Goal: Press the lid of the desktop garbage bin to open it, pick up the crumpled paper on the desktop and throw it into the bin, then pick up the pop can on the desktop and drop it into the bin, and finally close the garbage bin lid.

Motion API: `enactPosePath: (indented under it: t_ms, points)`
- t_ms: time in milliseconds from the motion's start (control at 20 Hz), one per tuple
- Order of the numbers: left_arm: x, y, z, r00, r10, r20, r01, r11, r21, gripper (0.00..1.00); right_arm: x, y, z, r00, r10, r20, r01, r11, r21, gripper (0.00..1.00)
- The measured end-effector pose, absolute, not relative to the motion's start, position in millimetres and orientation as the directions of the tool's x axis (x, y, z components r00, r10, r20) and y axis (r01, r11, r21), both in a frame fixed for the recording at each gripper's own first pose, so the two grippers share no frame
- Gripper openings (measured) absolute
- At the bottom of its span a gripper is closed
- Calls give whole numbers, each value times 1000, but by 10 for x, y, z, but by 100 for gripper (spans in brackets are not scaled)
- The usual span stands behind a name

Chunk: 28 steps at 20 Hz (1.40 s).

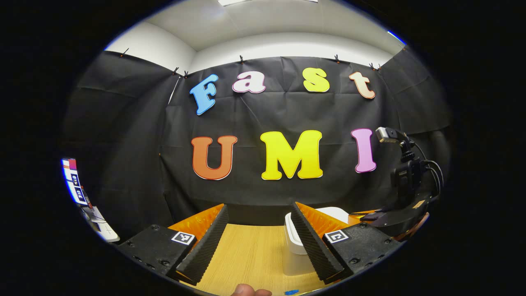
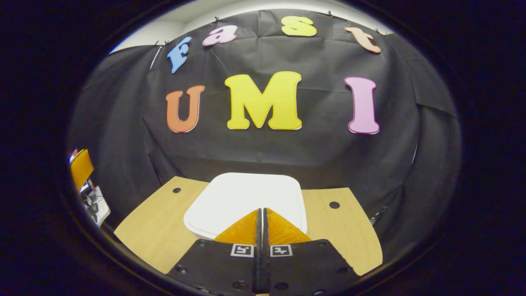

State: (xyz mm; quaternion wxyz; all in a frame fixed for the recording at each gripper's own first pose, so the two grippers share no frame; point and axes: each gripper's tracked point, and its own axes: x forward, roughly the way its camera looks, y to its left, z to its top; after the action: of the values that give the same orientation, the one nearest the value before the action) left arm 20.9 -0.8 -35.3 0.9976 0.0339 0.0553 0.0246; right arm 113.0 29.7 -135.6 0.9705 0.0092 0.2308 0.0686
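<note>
The white garbage bin [image 1: 292,263] stands on the wooden table, partly behind the right-hand finger of my left gripper [image 1: 261,205]. That gripper is open, with nothing between its fingers, low over the table to the left of the bin. In the right gripper view the bin's flat white lid [image 2: 246,197] lies shut directly ahead. My right gripper [image 2: 261,210] is shut with its tips together at the near edge of the lid; I cannot tell whether they touch it. The right gripper [image 1: 367,216] also appears in the left gripper view, hovering over the bin's top.
The wooden table [image 2: 152,226] has two small round holes [image 2: 334,204] near its back corners. The black cloth wall rises close behind the bin. A fingertip [image 1: 250,292] and a small blue thing [image 1: 291,292] sit at the bottom edge. Equipment [image 1: 76,185] stands far left.
</note>
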Motion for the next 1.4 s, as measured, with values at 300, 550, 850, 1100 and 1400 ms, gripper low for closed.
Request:
enactPosePath:
  t_ms: [300,550,850,1100,1400]
  points:
    - [225,6,-465,988,65,-138,-56,996,67,99,1153,363,-1693,824,160,-543,-131,987,93,0]
    - [269,-50,-516,988,46,-145,-40,998,45,99,1152,353,-1559,850,132,-511,-114,991,66,1]
    - [246,-35,-626,985,33,-170,-29,999,26,99,1108,221,-780,945,113,-306,-98,993,66,78]
    - [163,-97,-819,976,9,-217,-3,1000,26,99,1025,98,-581,968,99,-229,-77,992,105,93]
    - [-9,-177,-1230,951,-10,-308,10,1000,0,99,638,-219,-828,960,52,-275,-32,997,76,95]
